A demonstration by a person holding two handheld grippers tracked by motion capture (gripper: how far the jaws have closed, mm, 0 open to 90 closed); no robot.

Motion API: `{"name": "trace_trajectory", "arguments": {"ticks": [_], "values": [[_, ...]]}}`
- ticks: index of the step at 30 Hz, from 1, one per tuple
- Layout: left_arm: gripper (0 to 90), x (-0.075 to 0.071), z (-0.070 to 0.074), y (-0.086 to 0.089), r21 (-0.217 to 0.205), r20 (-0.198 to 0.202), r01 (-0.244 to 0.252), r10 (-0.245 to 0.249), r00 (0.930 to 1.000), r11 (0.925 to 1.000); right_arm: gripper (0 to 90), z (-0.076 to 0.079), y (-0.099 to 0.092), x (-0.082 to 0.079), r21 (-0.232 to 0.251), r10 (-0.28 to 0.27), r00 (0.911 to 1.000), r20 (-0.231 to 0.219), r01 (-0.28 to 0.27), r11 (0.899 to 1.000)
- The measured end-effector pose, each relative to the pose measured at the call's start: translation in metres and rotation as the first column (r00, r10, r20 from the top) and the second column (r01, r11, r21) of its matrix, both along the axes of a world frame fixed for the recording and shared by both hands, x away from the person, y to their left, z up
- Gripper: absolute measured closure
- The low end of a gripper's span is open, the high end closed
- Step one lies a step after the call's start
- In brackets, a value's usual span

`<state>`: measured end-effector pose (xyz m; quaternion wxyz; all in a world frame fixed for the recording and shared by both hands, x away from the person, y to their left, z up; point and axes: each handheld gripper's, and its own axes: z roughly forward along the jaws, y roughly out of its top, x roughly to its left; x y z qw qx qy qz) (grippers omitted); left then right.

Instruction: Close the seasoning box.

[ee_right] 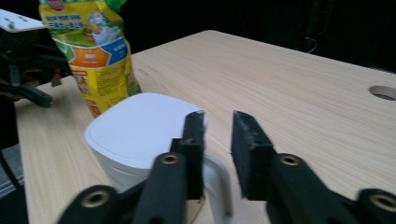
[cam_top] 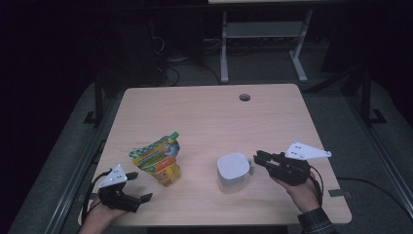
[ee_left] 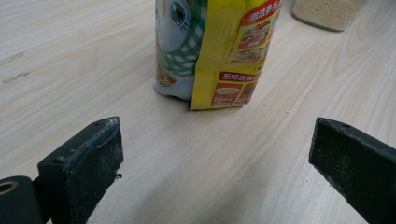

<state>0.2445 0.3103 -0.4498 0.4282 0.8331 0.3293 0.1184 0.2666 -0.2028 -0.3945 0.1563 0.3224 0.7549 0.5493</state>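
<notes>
Item: white lidded container [cam_top: 233, 170] with a side handle [ee_right: 219, 186], standing upright near the front right of the wooden table [cam_top: 214, 117]. Item: yellow-and-green food pouch [cam_top: 158, 160], upright, front left, well apart from the container. Right gripper [cam_top: 257, 159]: level with the container's handle side, jaws a little apart, the handle loop lying at or between them; whether the pads press on it cannot be told, though a gap shows in the right gripper view. Left gripper [cam_top: 140, 187]: low at the front left edge, jaws wide apart, empty, pointing at the pouch from near by. Progress, as judged: early; both things untouched in place, lid on, pouch shut. Outstanding: a firm hold on the handle, a hold on the pouch, and whatever follows.
</notes>
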Motion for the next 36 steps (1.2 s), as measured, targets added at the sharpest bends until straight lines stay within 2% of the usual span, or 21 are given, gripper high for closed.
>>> {"name": "trace_trajectory", "arguments": {"ticks": [3,7,11,16,22,32,34,36], "values": [[2.6,-0.001,0.001,0.000,-0.019,0.001,-0.002,0.002,1.0000,0.9998,62.7,-0.002,-0.005,0.000,-0.009,-0.029,0.9995,-0.007,0.029,1.000],[2.6,-0.002,0.001,0.000,-0.021,0.006,0.001,-0.001,1.0000,0.9998,52.3,-0.007,-0.012,0.000,-0.027,-0.078,0.9969,0.003,0.078,0.997],[2.6,-0.003,0.001,0.000,-0.019,0.004,0.000,0.000,1.0000,0.9998,46.1,-0.013,-0.021,-0.001,-0.038,-0.107,0.9942,-0.011,0.107,0.994],[2.6,-0.003,0.001,0.001,-0.021,0.010,-0.002,0.002,0.9999,0.9998,39.9,-0.025,-0.028,-0.005,-0.081,-0.135,0.9906,-0.023,0.133,0.988],[2.6,-0.002,0.001,0.000,-0.025,0.015,0.005,-0.004,0.9999,0.9997,33.8,-0.037,-0.037,-0.008,-0.124,-0.164,0.9851,-0.052,0.157,0.980],[2.7,-0.003,0.001,0.000,-0.035,0.026,-0.004,0.005,0.9996,0.9994,22.7,-0.060,-0.041,-0.017,-0.150,-0.184,0.9779,-0.099,0.168,0.974],[3.4,-0.003,0.002,0.000,-0.034,0.031,-0.005,0.006,0.9995,0.9994,20.4,-0.064,-0.041,-0.018,-0.166,-0.187,0.9777,-0.096,0.169,0.971],[3.5,-0.003,0.002,0.000,-0.032,0.033,-0.006,0.007,0.9994,0.9995,17.4,-0.068,-0.042,-0.019,-0.162,-0.192,0.9777,-0.085,0.177,0.971]]}}
